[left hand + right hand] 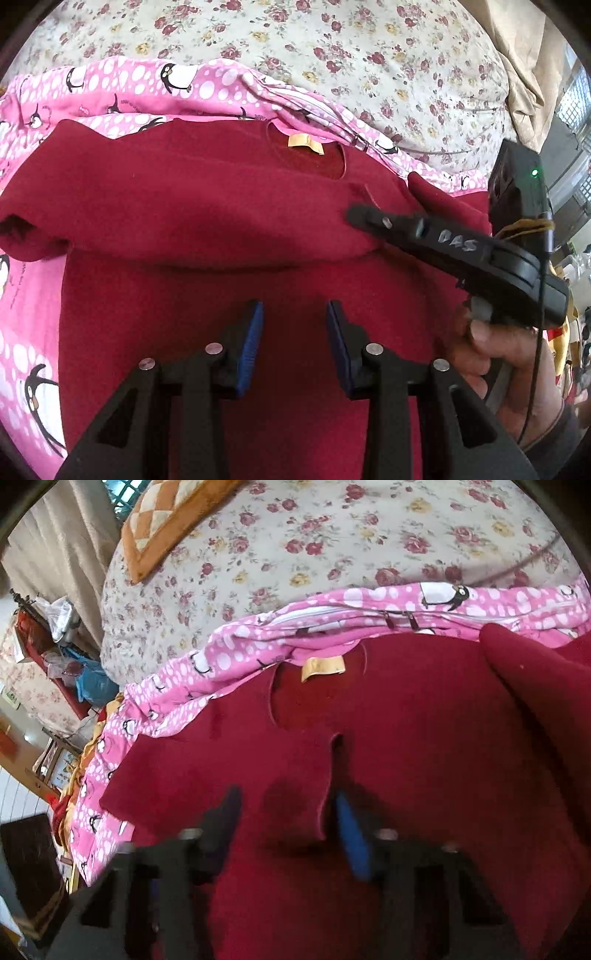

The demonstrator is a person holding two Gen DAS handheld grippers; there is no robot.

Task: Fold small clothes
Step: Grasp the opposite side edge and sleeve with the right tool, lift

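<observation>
The left tool (295, 306) is being held over the near part of the red shirt (207, 206), pointing down at it. Its blue pads are being kept apart, with only a narrow gap, and nothing is being pinched between them.

The right tool (288, 801) is being shown blurred in its own view. Its fingers are being held apart there, with a loose edge of the shirt lying in the gap; no pad is being seen to press on the cloth. From the left view, this tool is being seen side-on at the right, gripped by a hand (509, 354), with its tip being laid on the shirt's right shoulder, just beside a raised fold.

The shirt is being spread flat, neck opening at the far side, where a yellow label (304, 143) is being shown. A fold is being seen running from left to right across its middle. It is being carried by a pink cloth (147, 81) printed with penguins, which is being spread on a bed (332, 37) with a flowered sheet. At the far left of the bed, a checked cushion (162, 520) is being shown.
</observation>
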